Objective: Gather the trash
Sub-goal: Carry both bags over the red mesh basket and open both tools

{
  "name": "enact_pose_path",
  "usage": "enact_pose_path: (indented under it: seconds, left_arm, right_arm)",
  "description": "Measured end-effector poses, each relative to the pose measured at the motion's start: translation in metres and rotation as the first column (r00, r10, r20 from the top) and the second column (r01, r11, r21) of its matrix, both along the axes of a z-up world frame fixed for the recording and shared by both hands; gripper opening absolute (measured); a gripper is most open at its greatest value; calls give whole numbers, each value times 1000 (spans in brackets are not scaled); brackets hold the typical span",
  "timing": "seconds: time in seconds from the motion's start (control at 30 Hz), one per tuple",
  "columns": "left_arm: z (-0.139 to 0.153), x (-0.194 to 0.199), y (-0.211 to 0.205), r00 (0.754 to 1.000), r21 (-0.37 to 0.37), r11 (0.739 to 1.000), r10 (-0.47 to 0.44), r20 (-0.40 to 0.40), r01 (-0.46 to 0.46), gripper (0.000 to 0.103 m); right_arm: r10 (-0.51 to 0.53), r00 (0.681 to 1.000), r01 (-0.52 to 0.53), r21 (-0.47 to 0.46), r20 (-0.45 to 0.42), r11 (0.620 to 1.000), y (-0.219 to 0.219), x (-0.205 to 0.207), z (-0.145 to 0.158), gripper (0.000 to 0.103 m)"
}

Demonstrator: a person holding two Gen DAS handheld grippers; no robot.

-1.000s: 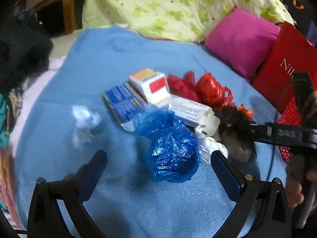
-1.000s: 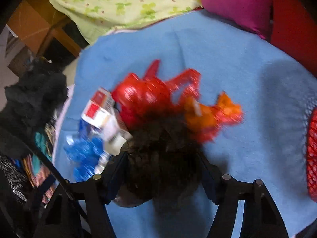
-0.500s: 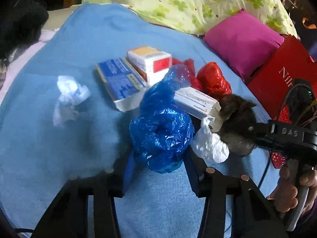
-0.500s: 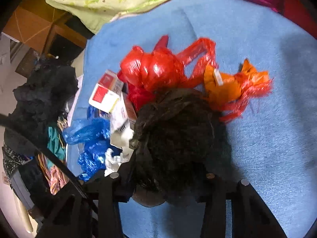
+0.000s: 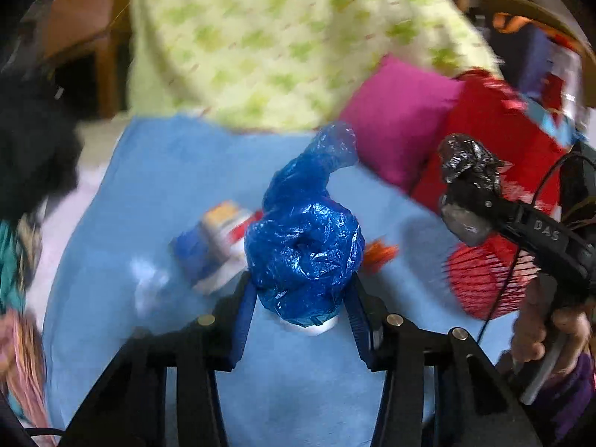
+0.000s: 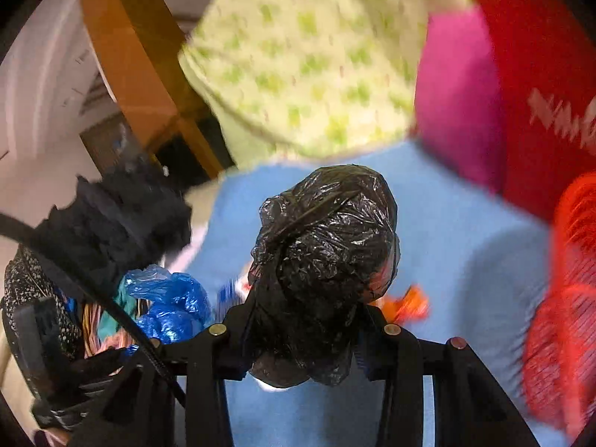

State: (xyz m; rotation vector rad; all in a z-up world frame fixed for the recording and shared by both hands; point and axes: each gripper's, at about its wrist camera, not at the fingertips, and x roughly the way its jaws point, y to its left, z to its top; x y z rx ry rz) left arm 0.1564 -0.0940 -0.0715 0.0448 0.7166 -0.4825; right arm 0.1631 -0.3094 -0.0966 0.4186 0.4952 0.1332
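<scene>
My left gripper [image 5: 301, 298] is shut on a crumpled blue plastic bag [image 5: 303, 253] and holds it above the blue bedspread [image 5: 156, 171]. My right gripper [image 6: 320, 320] is shut on a crumpled black plastic bag [image 6: 324, 246], also lifted off the bed. In the left wrist view the right gripper and its black bag [image 5: 467, 164] show at the right. In the right wrist view the blue bag [image 6: 167, 305] shows at the lower left. Boxes [image 5: 216, 246], a white paper wad [image 5: 149, 283] and orange scraps [image 5: 378, 253] lie blurred on the bed below.
A red mesh basket [image 5: 480, 279] stands at the right of the bed, also in the right wrist view [image 6: 566, 298]. A red paper bag [image 6: 540, 85], a pink cushion [image 5: 398, 130] and a green-patterned pillow [image 5: 283, 44] lie behind. Dark clothing [image 6: 123, 216] hangs left.
Both grippers have risen from the trash pile, the left carrying the blue bag and the right the black bag. The views now tilt up toward the pillows and are blurred.
</scene>
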Motion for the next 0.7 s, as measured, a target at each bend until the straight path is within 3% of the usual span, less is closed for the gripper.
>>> enact_pose_path:
  seconds: [0.13, 0.27, 0.57, 0.63, 0.7]
  left_arm:
    - [29, -13, -50, 992, -15, 992, -122, 45, 122, 49]
    - [46, -25, -103, 970, -34, 970, -238, 57, 240, 49]
    - [46, -40, -223, 901, -19, 902, -430, 49, 432, 53]
    - [43, -43, -243, 889, -1, 890, -455, 53, 456, 65]
    - [38, -42, -255, 892, 43, 895, -447, 67, 445, 73]
  right_arm:
    - [-135, 980, 129, 48, 144, 990, -50, -47, 24, 44]
    - [-287, 936, 281, 56, 207, 958, -107, -91, 29, 44]
    - [-499, 854, 464, 220, 143, 858, -214, -146, 7, 47]
    - [-514, 849, 475, 251, 124, 844, -217, -151, 3, 48]
    - [-530, 842, 486, 278, 107, 828, -225, -152, -1, 64]
